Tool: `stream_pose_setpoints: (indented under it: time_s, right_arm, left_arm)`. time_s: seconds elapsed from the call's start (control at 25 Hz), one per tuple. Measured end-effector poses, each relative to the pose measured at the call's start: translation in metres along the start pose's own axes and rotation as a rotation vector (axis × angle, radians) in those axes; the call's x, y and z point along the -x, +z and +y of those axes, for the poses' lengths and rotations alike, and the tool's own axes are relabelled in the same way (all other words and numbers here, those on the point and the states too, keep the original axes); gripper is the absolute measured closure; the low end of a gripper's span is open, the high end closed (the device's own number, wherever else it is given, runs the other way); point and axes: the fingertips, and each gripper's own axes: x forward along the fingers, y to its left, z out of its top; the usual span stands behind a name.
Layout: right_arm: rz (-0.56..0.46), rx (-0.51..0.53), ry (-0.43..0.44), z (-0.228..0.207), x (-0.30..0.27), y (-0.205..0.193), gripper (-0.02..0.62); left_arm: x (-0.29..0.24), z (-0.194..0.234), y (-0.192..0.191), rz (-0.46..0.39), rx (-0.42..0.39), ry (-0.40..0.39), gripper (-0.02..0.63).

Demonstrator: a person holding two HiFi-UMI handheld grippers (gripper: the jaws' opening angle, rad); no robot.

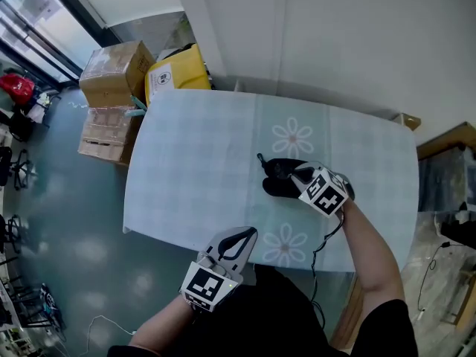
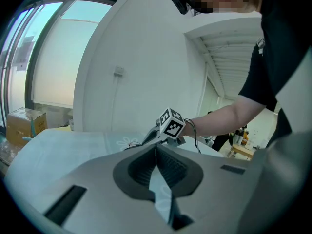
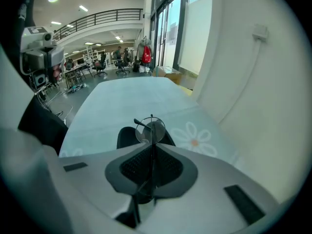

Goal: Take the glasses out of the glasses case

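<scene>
A black glasses case (image 1: pixel 277 187) lies on the pale blue tablecloth (image 1: pixel 193 162) near a flower print. My right gripper (image 1: pixel 294 172) hangs just over the case, shut on thin wire-framed glasses (image 3: pixel 150 129). One round lens and a temple tip stick out past the jaws, with the case (image 3: pixel 126 138) below them. A temple end (image 1: pixel 261 158) shows to the left of the case in the head view. My left gripper (image 1: pixel 244 236) is at the table's near edge, shut with nothing in it; its closed tips (image 2: pixel 156 149) point toward the right gripper's marker cube (image 2: pixel 171 123).
Cardboard boxes (image 1: pixel 115 73) and a yellow box (image 1: pixel 177 69) stand on the floor beyond the table's far left corner. A white wall runs behind the table. Wooden furniture (image 1: pixel 446 140) is at the right. A cable (image 1: pixel 321 248) trails from the right wrist.
</scene>
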Motion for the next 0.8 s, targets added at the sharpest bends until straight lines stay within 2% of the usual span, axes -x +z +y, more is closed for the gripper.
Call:
stream_pose_setpoints:
  time_s: [0.36,0.8]
  right_arm:
    - [-0.178,-0.225,-0.193,-0.003,0.06,0.03,0.554]
    - [-0.461,-0.46,-0.405,0.045,0.145,0.071,0.557]
  left_arm:
    - [0.02,0.007,0.018,-0.003,-0.076,-0.11,0.575]
    - [0.043,0.015,0.038,-0.048,-0.144,-0.232,0.575]
